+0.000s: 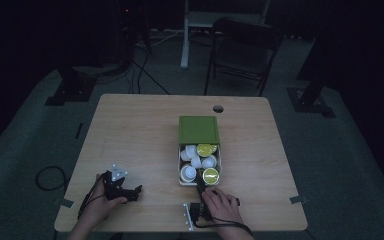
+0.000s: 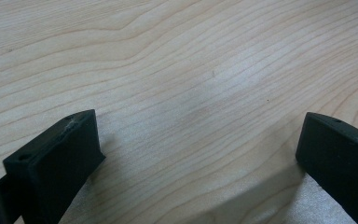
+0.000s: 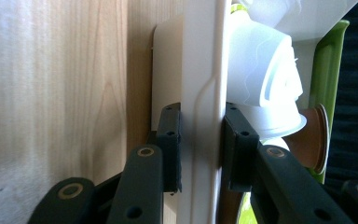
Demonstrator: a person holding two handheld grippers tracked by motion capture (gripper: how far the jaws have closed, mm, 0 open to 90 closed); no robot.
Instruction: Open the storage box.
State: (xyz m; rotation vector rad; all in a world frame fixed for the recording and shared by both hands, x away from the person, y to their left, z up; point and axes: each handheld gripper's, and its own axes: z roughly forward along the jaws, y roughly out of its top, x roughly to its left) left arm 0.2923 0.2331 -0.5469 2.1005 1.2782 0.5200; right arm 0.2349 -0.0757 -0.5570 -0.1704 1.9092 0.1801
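Note:
A green box (image 1: 198, 130) stands at mid-table with a white tray (image 1: 179, 170) slid out of it toward me. Inside lie several pods, some white (image 1: 196, 161) and some with yellow-green lids (image 1: 211, 175). My right gripper (image 1: 200, 188) is shut on the tray's near wall; in the right gripper view its jaws (image 3: 200, 140) pinch that white wall (image 3: 203, 70), with a white pod (image 3: 261, 79) and a brown pod (image 3: 314, 140) just behind. My left gripper (image 1: 132, 192) rests near the table's front left, open over bare wood (image 2: 198, 140).
The wooden table (image 1: 135, 135) has a round cable hole (image 1: 218, 108) behind the box. A folding chair (image 1: 242, 47) and a white stand (image 1: 185, 35) are on the floor beyond the far edge. A cable loop (image 1: 50, 177) lies on the floor at left.

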